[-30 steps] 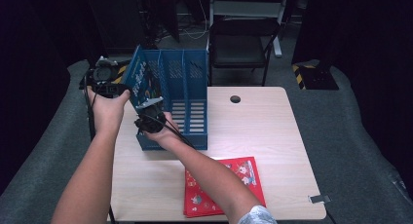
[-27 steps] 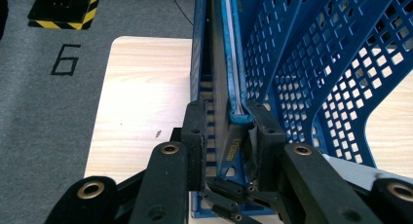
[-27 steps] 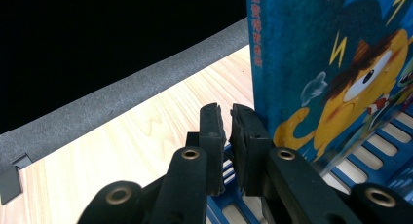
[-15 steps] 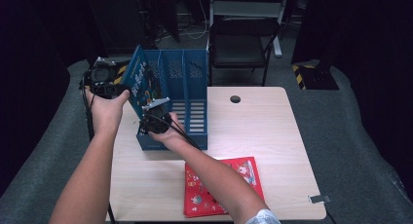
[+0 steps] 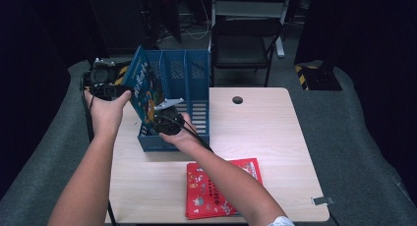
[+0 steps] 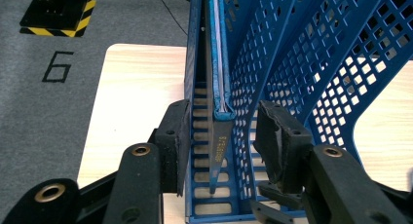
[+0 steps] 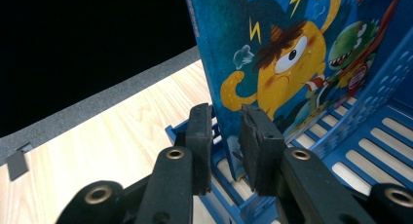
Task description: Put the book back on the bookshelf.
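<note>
On the tabletop (image 5: 275, 137) I have the blue file rack (image 5: 189, 83) far left, the picture book (image 5: 146, 91) upright in its left slot. Both jaws have just been opening: left hand-held gripper (image 6: 221, 131) and right hand-held gripper (image 7: 225, 131) straddle it unclamped, so it can stand alone.

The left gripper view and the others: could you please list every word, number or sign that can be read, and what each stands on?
"6": painted in black on the grey floor, left gripper view.
Print on the blue book's spine: too small to read.
Red characters along the blue book's cover edge, right gripper view: blurred.
Print on the red book, high view: too small to read.
</note>
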